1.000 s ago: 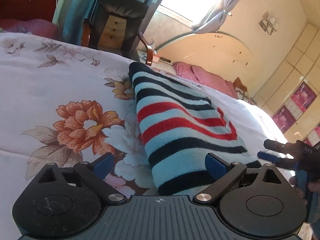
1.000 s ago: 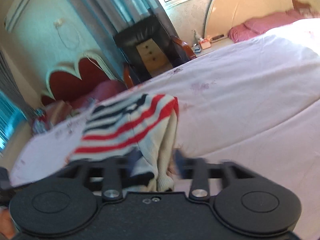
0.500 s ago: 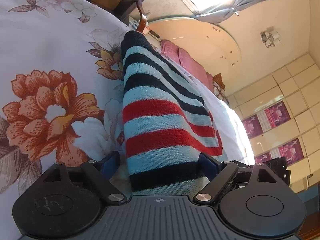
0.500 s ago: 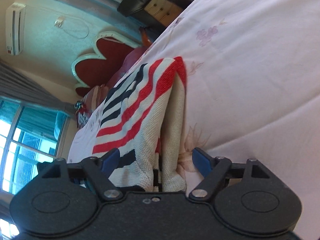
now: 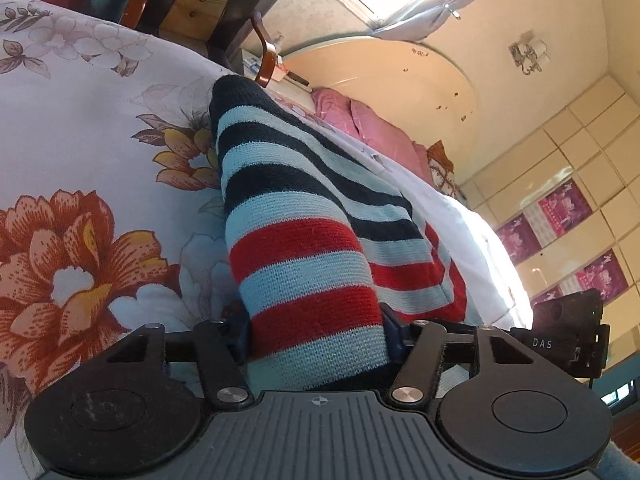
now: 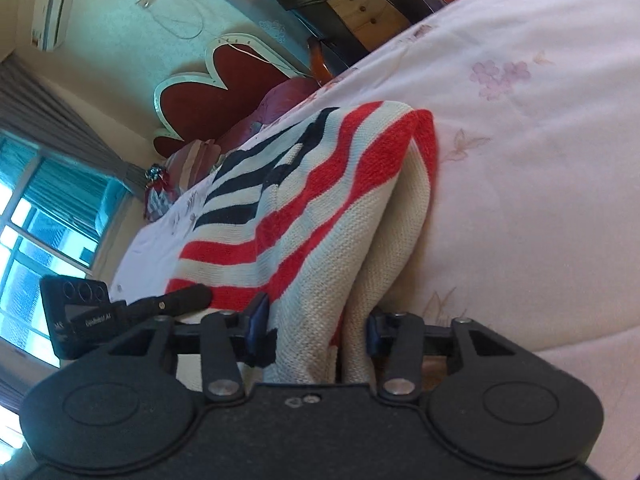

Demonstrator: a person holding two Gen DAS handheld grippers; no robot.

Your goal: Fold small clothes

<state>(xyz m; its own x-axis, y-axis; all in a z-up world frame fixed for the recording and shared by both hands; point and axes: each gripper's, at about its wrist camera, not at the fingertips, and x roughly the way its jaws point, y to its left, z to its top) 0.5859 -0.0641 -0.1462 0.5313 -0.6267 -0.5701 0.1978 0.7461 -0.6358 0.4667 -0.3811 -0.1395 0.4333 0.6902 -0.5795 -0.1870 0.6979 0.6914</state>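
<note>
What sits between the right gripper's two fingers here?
A bunched edge of the striped knit garment fills the closing right gripper, seen in the right wrist view.

knitted sweater (image 5: pixel 304 248): pale blue, navy and red stripes
bed sheet (image 5: pixel 80 168): white, orange-and-brown flower print
pillows (image 5: pixel 360 120): pink

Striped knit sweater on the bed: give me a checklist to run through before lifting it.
1. Striped knit sweater sits between the left gripper pads, jaws closing: ok.
2. Sweater edge sits between the right gripper pads, jaws closing: ok.
3. Both grips firm: cannot tell.
4. Floral bedsheet kept out of the jaws: cannot tell.
5. Sweater lies folded lengthwise: ok.
</note>
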